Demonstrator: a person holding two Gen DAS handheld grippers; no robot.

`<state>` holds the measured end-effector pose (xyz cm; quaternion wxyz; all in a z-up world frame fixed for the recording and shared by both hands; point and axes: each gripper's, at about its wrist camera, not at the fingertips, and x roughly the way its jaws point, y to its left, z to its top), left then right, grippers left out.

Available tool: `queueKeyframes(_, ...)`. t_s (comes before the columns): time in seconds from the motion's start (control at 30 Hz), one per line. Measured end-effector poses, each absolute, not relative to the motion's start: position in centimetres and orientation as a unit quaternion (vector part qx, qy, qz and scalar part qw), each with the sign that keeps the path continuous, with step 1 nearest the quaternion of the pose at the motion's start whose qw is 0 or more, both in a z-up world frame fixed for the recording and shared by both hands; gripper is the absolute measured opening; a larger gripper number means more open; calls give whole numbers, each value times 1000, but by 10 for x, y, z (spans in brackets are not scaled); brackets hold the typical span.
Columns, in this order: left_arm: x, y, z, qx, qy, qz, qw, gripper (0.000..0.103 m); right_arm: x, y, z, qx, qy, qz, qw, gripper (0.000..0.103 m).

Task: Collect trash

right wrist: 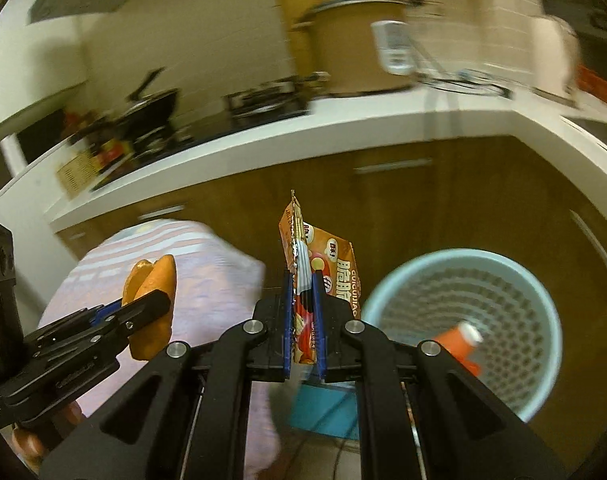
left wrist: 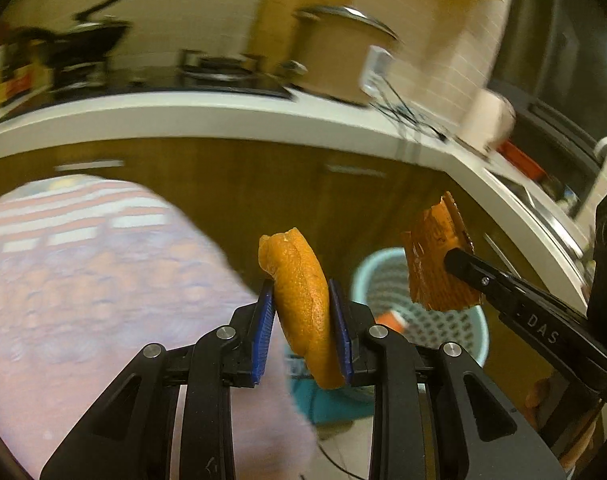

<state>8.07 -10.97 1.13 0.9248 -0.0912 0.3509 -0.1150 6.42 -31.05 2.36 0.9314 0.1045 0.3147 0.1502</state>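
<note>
Gripping curled orange peel | crinkled printed snack wrapper

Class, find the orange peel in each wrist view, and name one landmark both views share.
Left wrist: orange peel at centre, between the left tongs.
Right wrist: lower left, held by the tongs coming in from the left edge.
Shared landmark: the pale blue bin.

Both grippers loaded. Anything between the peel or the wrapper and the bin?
Nothing visible. The left gripper holds the orange peel and the right gripper holds the snack wrapper, both in open air. The bin stands on the floor ahead, mouth open, with an orange cup inside.
</note>
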Motion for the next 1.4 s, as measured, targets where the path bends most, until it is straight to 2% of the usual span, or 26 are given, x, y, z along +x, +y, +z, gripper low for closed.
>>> queueKeyframes(0.33, 133, -196, -34, -100, 430, -218, 870, 27, 83, -400, -24, 178, 373, 88, 906, 7)
queueKeyframes(0.5, 145, -227, -52, -87, 444, -245, 858, 29, 88, -420, -45, 199, 394, 70, 894, 8)
queueKeyframes(0.57, 148, -232, -55, -82, 442, -247, 859, 33, 89, -426, -53, 208, 405, 64, 888, 8)
queueKeyframes(0.6, 149, -234, -56, -79, 438, -245, 861, 45, 89, -428, -55, 211, 408, 61, 886, 10)
queueKeyframes(0.63, 149, -235, -56, -79, 434, -244, 864, 54, 89, -431, -58, 216, 412, 58, 883, 11)
queueKeyframes(0.7, 149, -235, -55, -80, 428, -253, 864, 56, 89, -437, -62, 225, 418, 54, 879, 17)
queueKeyframes(0.77, 149, -235, -53, -83, 431, -259, 861, 57, 88, -442, -64, 229, 417, 46, 878, 28)
queueKeyframes(0.83, 147, -232, -50, -82, 429, -257, 862, 58, 84, -446, -64, 237, 414, 37, 878, 46)
queueKeyframes(0.9, 141, -226, -44, -79, 418, -254, 869, 59, 80, -448, -62, 242, 408, 36, 880, 47)
queueKeyframes(1.07, 123, -199, -21, -90, 382, -246, 886, 69, 65, -435, -39, 228, 377, 44, 897, 48)
queueKeyframes(1.2, 99, -163, -2, -109, 346, -228, 903, 76, 42, -415, -10, 196, 331, 43, 922, 57)
queueKeyframes(1.4, 52, -130, 9, -29, 251, -107, 962, 83, 15, -381, 22, 152, 269, 32, 951, 63)
